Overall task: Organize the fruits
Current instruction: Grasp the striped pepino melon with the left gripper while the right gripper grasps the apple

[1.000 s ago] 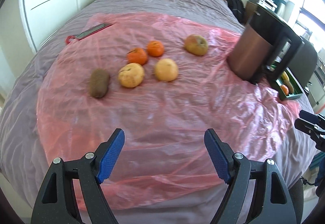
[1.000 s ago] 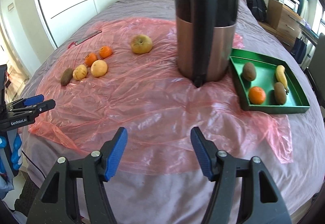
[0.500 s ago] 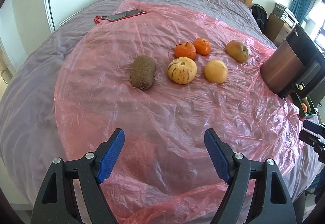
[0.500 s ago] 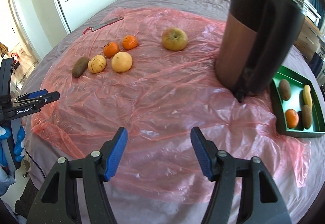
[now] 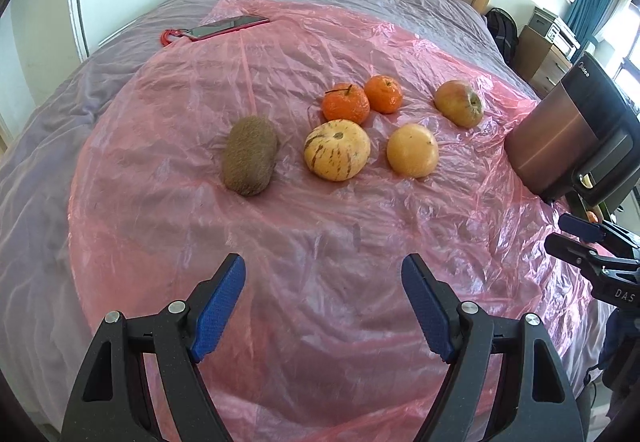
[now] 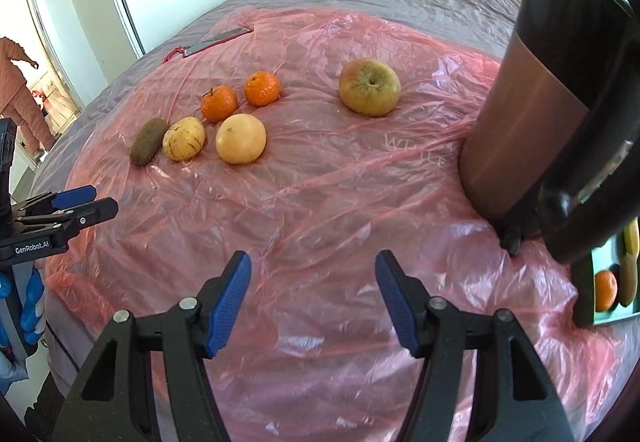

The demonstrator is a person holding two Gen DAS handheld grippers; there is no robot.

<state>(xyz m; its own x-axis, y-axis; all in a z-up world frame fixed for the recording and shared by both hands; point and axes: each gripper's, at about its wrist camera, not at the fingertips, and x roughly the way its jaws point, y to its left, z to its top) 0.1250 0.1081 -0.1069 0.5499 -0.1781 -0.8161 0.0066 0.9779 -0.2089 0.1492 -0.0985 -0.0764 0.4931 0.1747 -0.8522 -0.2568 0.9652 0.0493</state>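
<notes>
Loose fruit lies on a pink plastic sheet (image 5: 320, 242) over a bed: a brown kiwi (image 5: 249, 155), a striped yellow melon (image 5: 337, 149), a pale orange (image 5: 412, 150), two tangerines (image 5: 346, 103) (image 5: 383, 94) and an apple (image 5: 459, 103). My left gripper (image 5: 323, 304) hangs open over bare sheet, short of the kiwi and melon. My right gripper (image 6: 313, 296) is open too, nothing between its fingers, with the apple (image 6: 369, 86) and the pale orange (image 6: 241, 138) ahead. A green tray (image 6: 582, 298) at the right edge holds a tangerine, a kiwi and a banana.
A tall copper and black appliance (image 6: 532, 113) stands between the loose fruit and the tray. A red phone (image 5: 224, 27) lies at the sheet's far left. A person in a brown suit (image 6: 18, 81) stands in a doorway at the left. Wardrobe, headboard and drawers surround the bed.
Both views have swung and closed in on the loose fruit, which now looks larger. In the right wrist view the appliance and tray slid to the right edge. Jaw openings look unchanged.
</notes>
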